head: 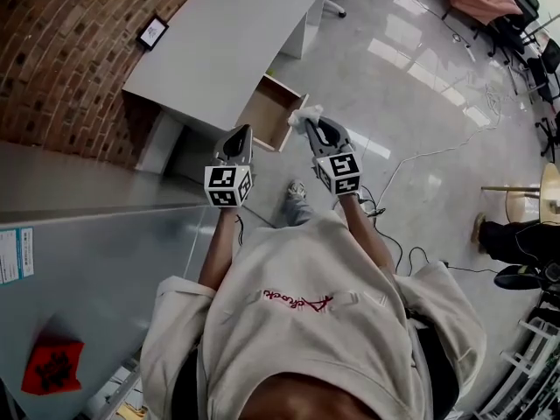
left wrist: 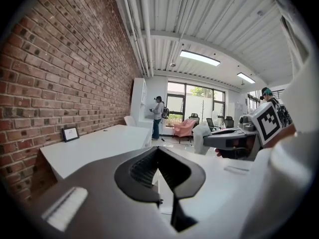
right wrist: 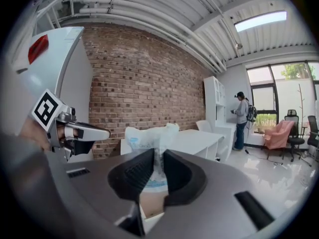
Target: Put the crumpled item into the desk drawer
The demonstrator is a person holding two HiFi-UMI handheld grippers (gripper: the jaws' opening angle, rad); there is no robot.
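The crumpled item (right wrist: pixel 148 139), one white wad of thin plastic with some blue print, is pinched between the jaws of my right gripper (right wrist: pixel 158 158). It bunches up past the fingertips, so its long axis runs roughly along the jaws. It is in the air, not yet in the drawer (head: pixel 269 112). In the head view the wad (head: pixel 304 116) hangs just beside the drawer's front edge. The open box lies ahead of my right gripper (head: pixel 313 129), slightly to its left and lower, so I judge the carry to be a short reach forward and down. The one drawer I can see stands pulled out from the table (head: pixel 227 33), on its long edge toward the near end. My left gripper (left wrist: pixel 158 151) has its jaws together on nothing, and in the head view it (head: pixel 236 138) sits level with the right, also near the drawer. I count one item, one open drawer, two grippers and one small framed picture (head: pixel 153 31) at the table's far edge by the brick wall.
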